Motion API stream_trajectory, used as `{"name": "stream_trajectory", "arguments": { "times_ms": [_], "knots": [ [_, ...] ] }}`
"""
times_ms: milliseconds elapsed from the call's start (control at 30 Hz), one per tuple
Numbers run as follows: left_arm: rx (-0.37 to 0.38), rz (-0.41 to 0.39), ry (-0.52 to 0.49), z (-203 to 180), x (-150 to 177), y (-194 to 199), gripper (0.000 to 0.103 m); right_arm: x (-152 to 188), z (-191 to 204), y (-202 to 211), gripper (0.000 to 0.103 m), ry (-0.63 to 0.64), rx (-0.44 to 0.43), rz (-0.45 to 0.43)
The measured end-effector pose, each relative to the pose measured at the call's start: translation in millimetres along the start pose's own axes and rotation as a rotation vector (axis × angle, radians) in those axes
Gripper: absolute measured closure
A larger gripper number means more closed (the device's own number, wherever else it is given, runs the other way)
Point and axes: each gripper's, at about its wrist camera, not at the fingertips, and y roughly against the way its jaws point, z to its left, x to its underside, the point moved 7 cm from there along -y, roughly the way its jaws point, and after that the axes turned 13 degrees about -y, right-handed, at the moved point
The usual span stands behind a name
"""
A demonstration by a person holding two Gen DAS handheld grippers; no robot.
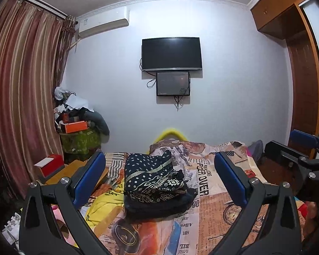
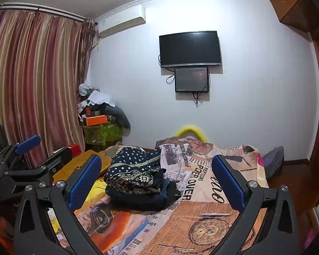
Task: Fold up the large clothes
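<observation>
Folded dark patterned garment [image 1: 154, 178], stacked on bedspread [image 1: 214, 212]

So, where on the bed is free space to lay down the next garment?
Free: the printed sheet right of the folded pile, out to the bed's right edge. Crowded: left of the pile, where yellow cloth lies. Both grippers are open, holding nothing.

The lower part of the folded patterned garment [image 1: 153, 176] is lost in shadow, the yellow cloth [image 1: 104, 208] at lower left is partly hidden behind a gripper finger, the wardrobe [image 1: 287, 10] is cut off at upper right, and the small screen [image 1: 173, 84] is unreadable.
</observation>
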Motion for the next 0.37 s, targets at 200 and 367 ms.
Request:
{"name": "stream_trajectory", "arguments": {
  "times_ms": [200,367],
  "knots": [
    [0.004,0.004,0.007,1.9,0.2,-1.6,0.0,0.4,-1.1,-1.4,0.0,-0.008,0.006,0.001],
    [0.002,0.005,0.002,1.7,1.4,-1.2,0.0,0.8,-0.5,-2.4,0.0,-0.01,0.006,0.007]
  ]
}}
